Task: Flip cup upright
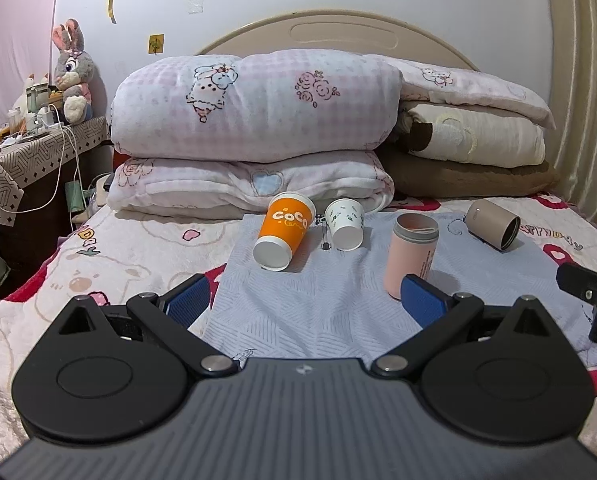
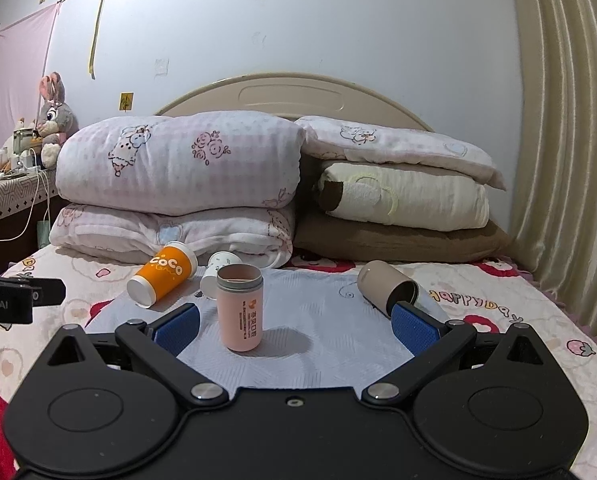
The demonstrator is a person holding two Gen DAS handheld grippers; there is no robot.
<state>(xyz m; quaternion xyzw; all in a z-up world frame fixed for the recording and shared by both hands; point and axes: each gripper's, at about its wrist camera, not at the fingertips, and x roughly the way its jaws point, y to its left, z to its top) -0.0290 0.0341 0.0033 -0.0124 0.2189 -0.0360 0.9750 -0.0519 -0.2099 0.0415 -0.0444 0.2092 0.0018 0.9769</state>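
A pink cup (image 1: 412,258) (image 2: 240,306) stands upright, mouth up, on a pale blue cloth (image 1: 318,304) (image 2: 322,332) on the bed. An orange "CoCo" paper cup (image 1: 283,232) (image 2: 162,276), a small white paper cup (image 1: 344,224) (image 2: 214,276) and a tan cup (image 1: 492,226) (image 2: 386,286) lie on their sides. My left gripper (image 1: 305,300) is open and empty, short of the cups. My right gripper (image 2: 296,326) is open and empty, with the pink cup between its fingers but apart from them.
Folded quilts (image 1: 254,120) (image 2: 178,164) and pillows (image 1: 474,140) (image 2: 402,196) are stacked behind the cups against the headboard. A cluttered bedside table (image 1: 30,152) with a plush rabbit (image 1: 72,72) stands at left. A curtain (image 2: 558,160) hangs at right.
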